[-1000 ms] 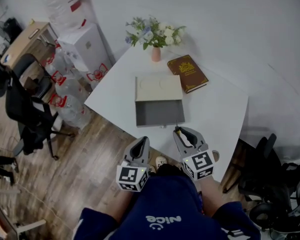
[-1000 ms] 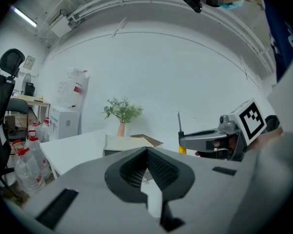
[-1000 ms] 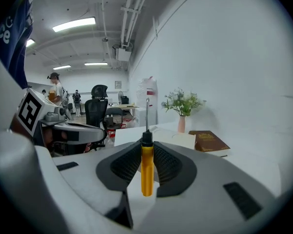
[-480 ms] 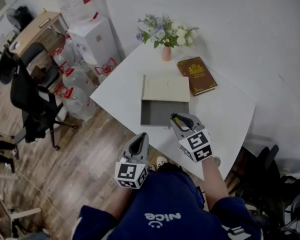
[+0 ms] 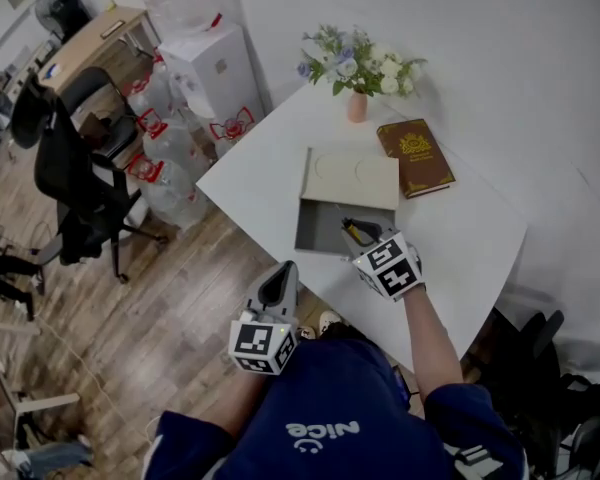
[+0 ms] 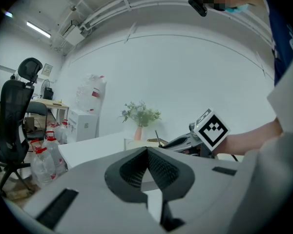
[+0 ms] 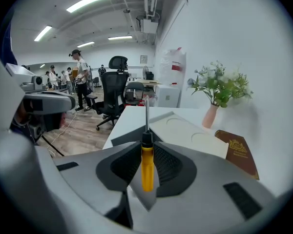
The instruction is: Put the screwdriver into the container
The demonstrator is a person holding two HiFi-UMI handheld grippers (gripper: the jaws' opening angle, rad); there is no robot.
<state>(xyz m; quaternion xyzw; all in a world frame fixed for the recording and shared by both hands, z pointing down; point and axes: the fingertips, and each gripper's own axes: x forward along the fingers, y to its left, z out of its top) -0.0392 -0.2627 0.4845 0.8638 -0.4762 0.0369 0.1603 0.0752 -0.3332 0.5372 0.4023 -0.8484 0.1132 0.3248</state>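
Screwdriver [image 7: 147, 164] is clamped in the right claw [image 5: 362, 236] over the open container [image 5: 320, 234], release still to come, while the left claw [image 6: 147, 165] hangs closed, empty.

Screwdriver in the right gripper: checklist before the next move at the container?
1. Grip: the right gripper has its pads clamped on the yellow handle of the screwdriver, shaft pointing forward: ok.
2. Container open, grey inside bare, beige lid lying behind it: ok.
3. Tip over the container: the head view puts it over the near right part: ok.
4. Height of the tip above the container floor: cannot tell.
5. Left gripper shut, empty, well apart from the container: ok.
6. Book and vase stand apart from the container: ok.
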